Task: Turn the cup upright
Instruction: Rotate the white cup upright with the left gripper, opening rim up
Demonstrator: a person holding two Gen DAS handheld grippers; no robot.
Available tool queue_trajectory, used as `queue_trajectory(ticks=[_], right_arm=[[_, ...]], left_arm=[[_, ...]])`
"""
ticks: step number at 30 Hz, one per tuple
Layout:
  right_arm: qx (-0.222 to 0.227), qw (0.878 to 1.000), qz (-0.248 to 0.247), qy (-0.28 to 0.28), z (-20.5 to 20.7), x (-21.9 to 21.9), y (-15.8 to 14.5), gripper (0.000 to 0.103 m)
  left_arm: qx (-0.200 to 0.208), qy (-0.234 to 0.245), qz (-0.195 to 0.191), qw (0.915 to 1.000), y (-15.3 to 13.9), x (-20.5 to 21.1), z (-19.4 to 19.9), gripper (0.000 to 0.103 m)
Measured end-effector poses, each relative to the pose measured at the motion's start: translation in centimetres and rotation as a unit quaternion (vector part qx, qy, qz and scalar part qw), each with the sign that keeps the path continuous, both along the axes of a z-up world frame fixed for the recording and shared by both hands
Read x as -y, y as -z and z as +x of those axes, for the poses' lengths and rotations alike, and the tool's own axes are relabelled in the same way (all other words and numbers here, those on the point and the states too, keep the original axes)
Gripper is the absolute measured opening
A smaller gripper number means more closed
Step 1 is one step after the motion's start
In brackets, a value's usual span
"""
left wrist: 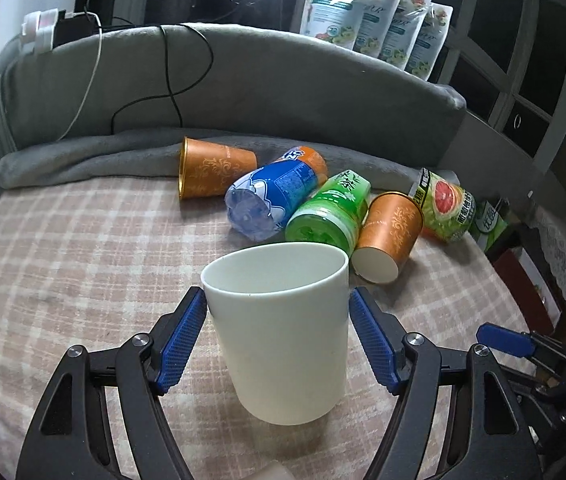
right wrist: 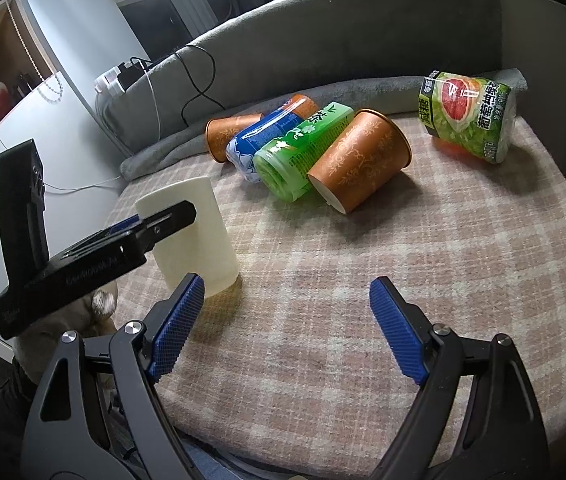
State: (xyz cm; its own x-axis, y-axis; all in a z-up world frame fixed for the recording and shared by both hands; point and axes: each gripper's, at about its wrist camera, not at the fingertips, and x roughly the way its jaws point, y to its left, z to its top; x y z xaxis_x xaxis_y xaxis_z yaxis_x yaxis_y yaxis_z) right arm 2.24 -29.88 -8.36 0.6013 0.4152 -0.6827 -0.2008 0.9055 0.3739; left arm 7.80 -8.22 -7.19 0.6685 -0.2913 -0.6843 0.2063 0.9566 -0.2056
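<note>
Your left tongs (left wrist: 277, 336) reach in level, spread to either side of the white cup (left wrist: 281, 328), which stands upright, mouth up, on the plaid blanket (left wrist: 83, 248); the left pad looks to touch the wall, the right pad sits just off it. Your right tongs (right wrist: 287, 328) hover low over bare blanket, wide apart and holding nothing. Only the right view shows the cup's base resting on the blanket, while the left view alone shows its open mouth.
</note>
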Motion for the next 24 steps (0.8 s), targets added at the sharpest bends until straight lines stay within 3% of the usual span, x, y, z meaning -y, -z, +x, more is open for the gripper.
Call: queue_trajectory(ticks=[18, 24], right_arm=[[0.009, 1.0, -0.003, 0.005, -1.2, 0.0, -1.1, 0.087], [0.019, 1.0, -0.011, 0.008, -1.5, -0.1, -1.5, 0.087]], left_arm=[[-0.036, 0.068, -0.041, 0.9962, -0.7, -0.6, -3.1, 0.071], [-0.05, 0.082, -0.054, 0.9939, -0.8, -1.2, -3.6, 0.076]])
